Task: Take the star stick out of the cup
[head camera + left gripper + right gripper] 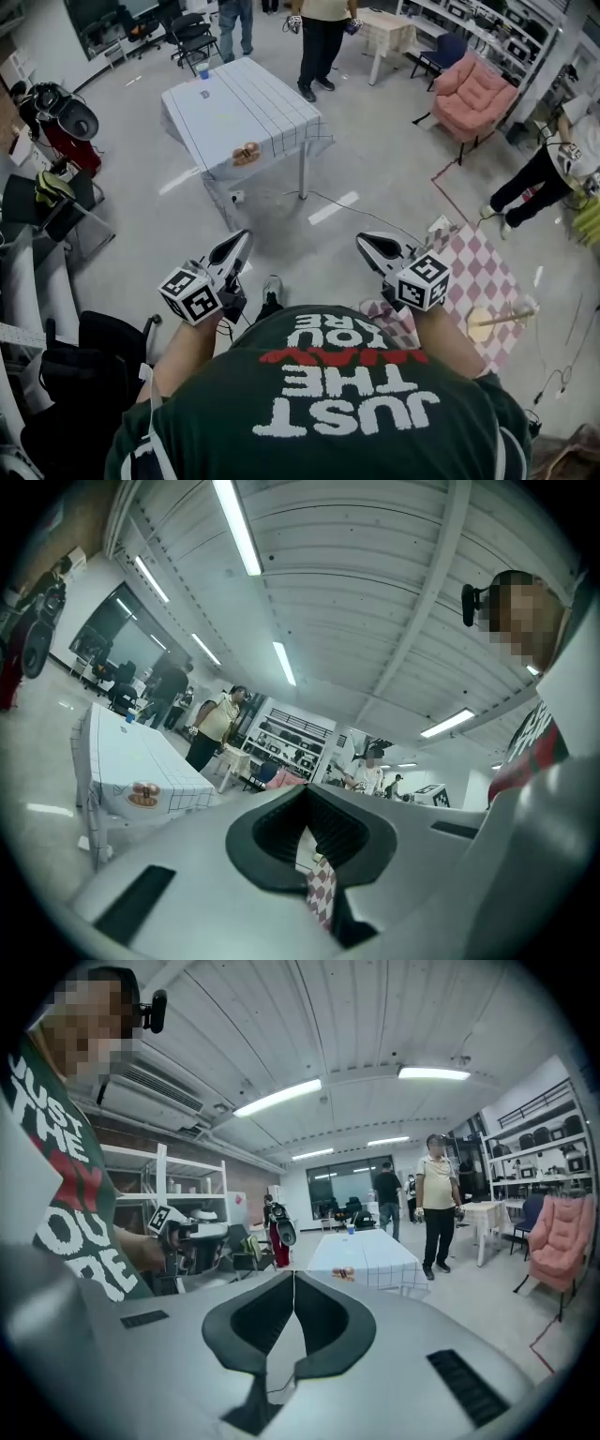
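I hold both grippers at chest height, away from any table. My left gripper [240, 238] is shut with nothing in it; in its own view the jaws [306, 794] meet at the tips. Beside it, my right gripper [366, 240] is shut and empty too, its pads closed along one line [293, 1277]. A small blue cup [203, 70] stands at the far end of a table with a white checked cloth [272, 122], a few steps ahead, and shows small in the right gripper view [349, 1230]. No star stick can be made out at this distance.
A brownish object [247, 153] lies on the table's near edge. A pink-and-white checked mat [483, 272] with a wooden stick and disc [489, 322] lies on the floor at my right. Beyond the table stands a person [323, 37]; a pink armchair [473, 94] is at the right, black chairs [56, 211] at the left.
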A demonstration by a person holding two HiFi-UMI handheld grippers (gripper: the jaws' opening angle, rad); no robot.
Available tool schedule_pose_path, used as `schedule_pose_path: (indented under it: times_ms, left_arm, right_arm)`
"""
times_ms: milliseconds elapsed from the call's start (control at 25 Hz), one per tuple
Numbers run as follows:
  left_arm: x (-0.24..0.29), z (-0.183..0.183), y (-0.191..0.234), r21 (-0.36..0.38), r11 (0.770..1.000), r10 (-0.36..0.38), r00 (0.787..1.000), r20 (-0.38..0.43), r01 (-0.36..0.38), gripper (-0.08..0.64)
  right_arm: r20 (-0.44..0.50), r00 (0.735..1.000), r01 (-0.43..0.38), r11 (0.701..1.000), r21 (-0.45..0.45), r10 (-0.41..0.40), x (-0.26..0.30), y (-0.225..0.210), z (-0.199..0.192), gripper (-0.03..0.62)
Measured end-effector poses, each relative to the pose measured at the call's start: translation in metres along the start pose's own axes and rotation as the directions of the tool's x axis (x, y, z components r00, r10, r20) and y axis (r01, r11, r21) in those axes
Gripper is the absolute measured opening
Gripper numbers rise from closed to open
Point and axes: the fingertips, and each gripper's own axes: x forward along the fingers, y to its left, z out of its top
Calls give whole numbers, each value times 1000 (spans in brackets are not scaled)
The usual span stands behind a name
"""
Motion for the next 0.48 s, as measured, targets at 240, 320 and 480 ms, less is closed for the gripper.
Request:
schedule_pose_path:
  times_ms: [240, 320, 480]
  left_arm:
    - [60, 14, 110, -46, 999, -29, 1000, -9, 29, 6]
    - [82, 23, 154, -61, 998, -34, 999, -16, 33, 6]
    - [122, 64, 238, -37, 998, -43, 998, -36, 42, 6]
  right_arm:
    - [-15, 999, 32, 999, 23, -32, 97, -70, 13, 32]
    - [-13, 999, 35, 999, 38, -34, 138, -96, 22, 34]
    - [-2, 1000, 12, 1000, 28, -12, 226, -140, 56, 34]
